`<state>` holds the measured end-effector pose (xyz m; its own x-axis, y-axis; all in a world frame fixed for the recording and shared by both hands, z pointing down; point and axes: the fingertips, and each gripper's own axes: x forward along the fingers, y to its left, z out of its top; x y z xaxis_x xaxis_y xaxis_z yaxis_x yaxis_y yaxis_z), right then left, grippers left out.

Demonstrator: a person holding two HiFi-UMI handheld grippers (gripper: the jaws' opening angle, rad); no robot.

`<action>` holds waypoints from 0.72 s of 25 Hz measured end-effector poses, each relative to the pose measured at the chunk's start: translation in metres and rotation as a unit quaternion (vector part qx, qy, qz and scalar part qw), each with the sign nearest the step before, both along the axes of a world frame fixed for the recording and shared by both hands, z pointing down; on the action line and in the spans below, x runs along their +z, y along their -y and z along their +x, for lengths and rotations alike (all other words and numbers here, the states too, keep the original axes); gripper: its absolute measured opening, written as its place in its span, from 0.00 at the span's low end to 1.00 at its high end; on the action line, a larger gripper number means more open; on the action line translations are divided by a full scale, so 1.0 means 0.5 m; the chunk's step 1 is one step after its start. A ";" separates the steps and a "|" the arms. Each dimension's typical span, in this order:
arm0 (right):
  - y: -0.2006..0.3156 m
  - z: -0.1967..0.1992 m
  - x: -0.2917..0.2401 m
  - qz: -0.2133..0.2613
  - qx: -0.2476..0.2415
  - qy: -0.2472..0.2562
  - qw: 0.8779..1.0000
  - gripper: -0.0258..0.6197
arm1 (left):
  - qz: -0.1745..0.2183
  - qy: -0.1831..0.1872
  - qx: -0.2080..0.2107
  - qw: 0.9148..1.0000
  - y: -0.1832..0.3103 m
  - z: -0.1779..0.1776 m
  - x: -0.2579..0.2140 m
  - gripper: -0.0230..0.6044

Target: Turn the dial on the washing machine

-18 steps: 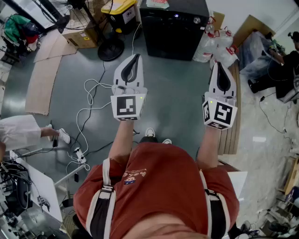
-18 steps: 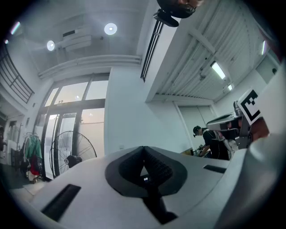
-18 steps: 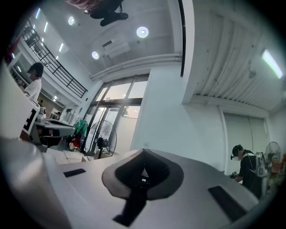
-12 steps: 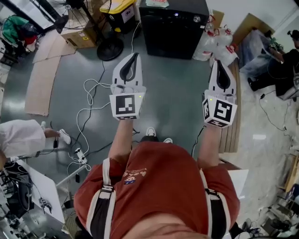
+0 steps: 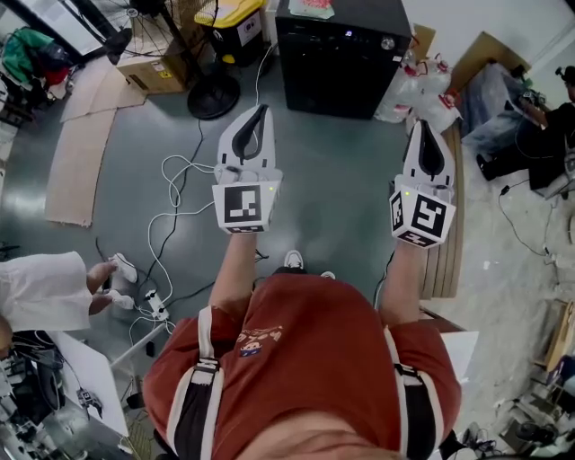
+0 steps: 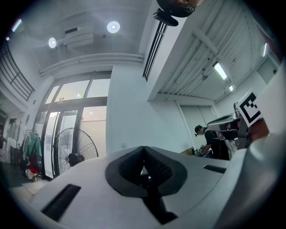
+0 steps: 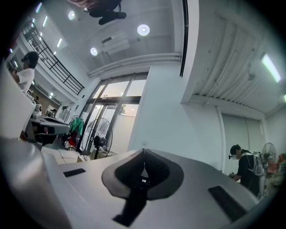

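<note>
The black washing machine [image 5: 346, 67] stands on the floor at the top centre of the head view, with a round silver dial [image 5: 387, 42] at the right end of its panel. My left gripper [image 5: 260, 110] is held out in front of me, shut with nothing in it, well short of the machine. My right gripper [image 5: 421, 124] is also shut and empty, lower right of the dial and apart from it. In the left gripper view the jaws [image 6: 143, 147] meet at the tips; in the right gripper view the jaws [image 7: 143, 151] meet too.
A floor fan's base [image 5: 213, 94] and white cables [image 5: 175, 193] lie left of the machine. A yellow-lidded box [image 5: 235, 20] and cardboard [image 5: 76, 162] are further left. Plastic bags [image 5: 418, 90] and wooden boards [image 5: 446, 243] sit on the right. A person in white [image 5: 45, 287] crouches at the left.
The washing machine has come slightly lower in the head view. The person in white at the left has shifted downward. Both grippers keep their places and stay shut.
</note>
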<state>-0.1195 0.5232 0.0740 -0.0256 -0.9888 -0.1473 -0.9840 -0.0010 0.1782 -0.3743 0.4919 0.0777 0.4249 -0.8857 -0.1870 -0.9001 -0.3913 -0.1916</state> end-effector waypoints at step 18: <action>0.090 -0.059 0.026 -0.011 0.026 -0.005 1.000 0.06 | -0.009 -0.002 0.012 1.000 0.113 -0.083 0.027 0.05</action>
<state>-0.1489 0.4784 0.0869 0.0252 -0.9917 -0.1259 -0.9808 -0.0489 0.1889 -0.4157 0.4356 0.0911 0.4460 -0.8782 -0.1727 -0.8908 -0.4168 -0.1813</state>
